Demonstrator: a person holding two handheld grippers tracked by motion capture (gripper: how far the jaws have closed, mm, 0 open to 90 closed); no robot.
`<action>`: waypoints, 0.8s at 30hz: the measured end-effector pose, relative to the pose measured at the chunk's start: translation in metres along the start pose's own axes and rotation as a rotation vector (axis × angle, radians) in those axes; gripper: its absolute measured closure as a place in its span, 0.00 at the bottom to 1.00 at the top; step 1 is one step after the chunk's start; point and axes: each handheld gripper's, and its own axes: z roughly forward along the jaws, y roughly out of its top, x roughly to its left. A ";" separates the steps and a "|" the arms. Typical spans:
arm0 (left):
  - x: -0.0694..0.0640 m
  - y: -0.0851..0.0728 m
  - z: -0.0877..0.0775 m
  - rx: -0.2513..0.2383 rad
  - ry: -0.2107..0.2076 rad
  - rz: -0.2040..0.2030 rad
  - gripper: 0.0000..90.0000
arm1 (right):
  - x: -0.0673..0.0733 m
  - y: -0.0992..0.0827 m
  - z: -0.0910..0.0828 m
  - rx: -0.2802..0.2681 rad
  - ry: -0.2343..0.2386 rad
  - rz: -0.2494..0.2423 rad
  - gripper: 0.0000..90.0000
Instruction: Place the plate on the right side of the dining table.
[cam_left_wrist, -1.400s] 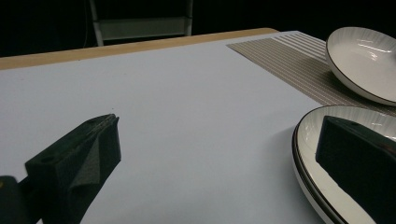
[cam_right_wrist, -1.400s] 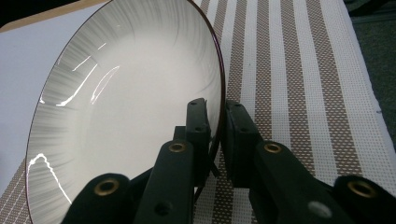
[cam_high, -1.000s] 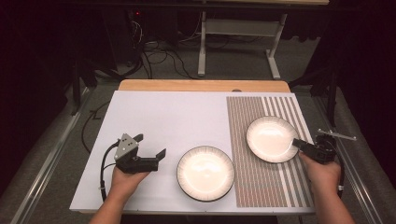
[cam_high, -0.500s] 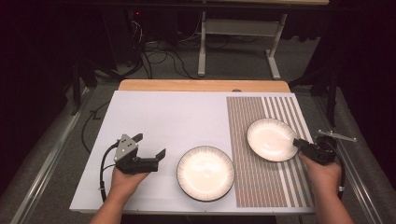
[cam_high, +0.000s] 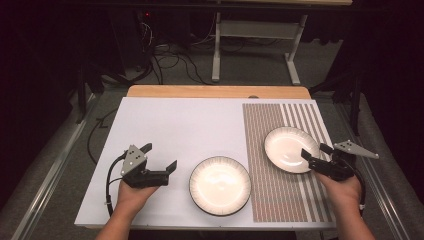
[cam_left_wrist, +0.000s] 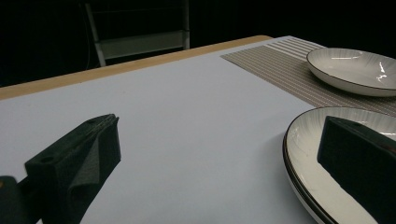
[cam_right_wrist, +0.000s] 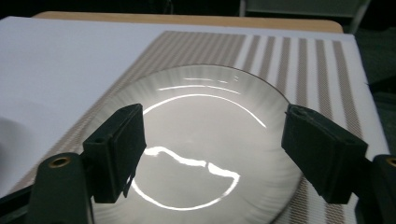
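The far plate (cam_high: 291, 149) lies flat on the striped mat (cam_high: 270, 200), toward the mat's back half. Your right gripper (cam_high: 314, 156) stands wide at the plate's near-right rim; its jaws have just been opening and nothing is pinched between them, so I judge this plate as placed. The second plate (cam_high: 220, 185) sits just left of the mat, on the white bench (cam_high: 175, 125), and your left gripper (cam_high: 159, 159) waits wide beside it, holding nothing; that 1 looks left to move. The right gripper view shows both pads clear of the rim. The left gripper view shows the second plate's (cam_left_wrist: 327, 186) dark edge band.
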 end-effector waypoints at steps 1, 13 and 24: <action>0.000 0.000 0.000 0.000 0.000 0.000 0.00 | 0.000 0.000 0.000 0.000 0.000 0.000 0.24; -0.004 0.001 -0.005 -0.009 -0.003 0.011 0.00 | 0.074 0.005 -0.013 -0.076 0.191 -0.133 0.05; -0.011 0.002 -0.013 -0.020 -0.006 0.034 0.00 | 0.113 -0.001 -0.019 -0.078 0.271 -0.200 0.01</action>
